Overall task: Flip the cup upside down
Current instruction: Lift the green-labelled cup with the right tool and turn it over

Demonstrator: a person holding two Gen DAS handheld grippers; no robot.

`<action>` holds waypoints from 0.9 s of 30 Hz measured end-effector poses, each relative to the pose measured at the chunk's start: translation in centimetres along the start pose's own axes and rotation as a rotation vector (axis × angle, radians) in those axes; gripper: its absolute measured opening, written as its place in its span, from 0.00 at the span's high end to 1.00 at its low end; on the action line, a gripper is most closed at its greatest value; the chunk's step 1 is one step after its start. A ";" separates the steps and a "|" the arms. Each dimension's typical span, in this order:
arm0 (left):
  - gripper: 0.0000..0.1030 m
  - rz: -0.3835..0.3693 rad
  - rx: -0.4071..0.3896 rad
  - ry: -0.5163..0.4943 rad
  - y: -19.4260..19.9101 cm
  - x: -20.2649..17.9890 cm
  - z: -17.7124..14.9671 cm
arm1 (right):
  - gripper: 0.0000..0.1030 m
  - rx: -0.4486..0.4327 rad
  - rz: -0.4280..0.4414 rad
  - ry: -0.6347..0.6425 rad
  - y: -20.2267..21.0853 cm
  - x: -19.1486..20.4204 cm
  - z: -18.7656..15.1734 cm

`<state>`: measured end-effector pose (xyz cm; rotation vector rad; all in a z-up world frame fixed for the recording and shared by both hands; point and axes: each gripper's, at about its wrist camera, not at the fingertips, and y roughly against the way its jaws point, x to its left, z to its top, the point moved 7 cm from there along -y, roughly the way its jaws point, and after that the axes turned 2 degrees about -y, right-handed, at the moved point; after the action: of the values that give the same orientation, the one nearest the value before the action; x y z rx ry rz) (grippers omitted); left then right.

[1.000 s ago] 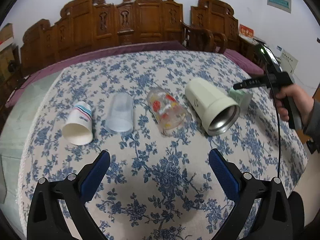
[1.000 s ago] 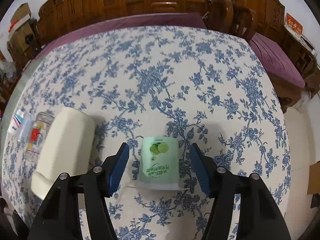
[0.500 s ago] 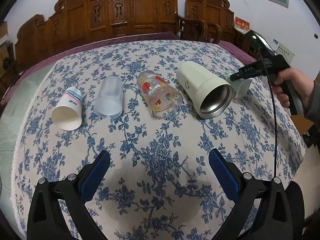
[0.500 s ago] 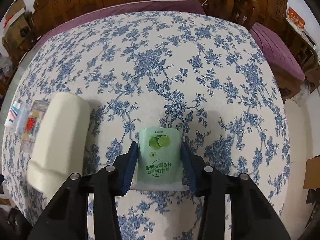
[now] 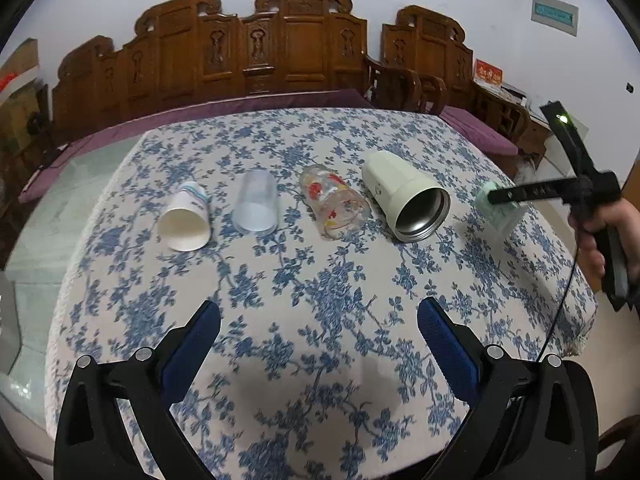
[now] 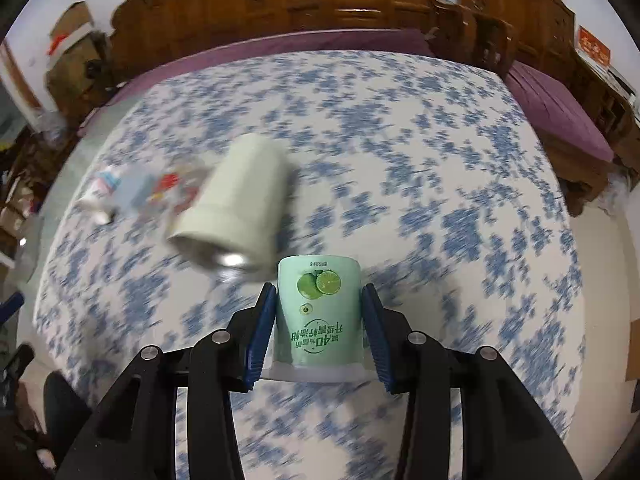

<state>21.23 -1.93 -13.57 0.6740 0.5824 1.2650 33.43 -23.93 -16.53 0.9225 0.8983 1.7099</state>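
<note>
Right gripper (image 6: 319,316): blue pads clamped on both sides of the green cup (image 6: 319,312), one pad on each side wall. Cup sits between the fingers, base pointing away from the claw, wide white rim end toward the camera; lime print and text read inverted. Background in the right wrist view is motion-blurred, the cup is sharp. From the left wrist view the same green cup (image 5: 499,214) shows at the tip of the right gripper (image 5: 504,196), apparently off the floral tablecloth (image 5: 320,300), though contact can't be confirmed; the person's right hand (image 5: 608,236) is on the handle.

Left gripper (image 5: 318,332): jaws wide apart, nothing between them, hovering over the near part of the tablecloth.

Ahead of the left claw, a row of four cups lying on their sides, mouths facing the claw: paper cup (image 5: 186,222) ahead-left, frosted plastic cup (image 5: 257,208) next, printed glass (image 5: 334,206) roughly dead ahead, cream steel tumbler (image 5: 404,200) ahead-right. Small gaps between them, none touching as far as I can see.

From the right claw, the cream tumbler (image 6: 236,208) is ahead-left, near the green cup; the other three are blurred further left.

Carved wooden bench (image 5: 260,56) beyond the table's far edge.
</note>
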 end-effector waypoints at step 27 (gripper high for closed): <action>0.08 0.080 0.065 0.002 1.8 2.6 -2.8 | 0.42 -0.064 0.120 0.143 -0.1 14.5 -9.3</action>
<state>18.52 1.31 -14.23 0.7564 0.6052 1.3259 21.60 -11.56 -18.19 0.8343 0.8906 1.9154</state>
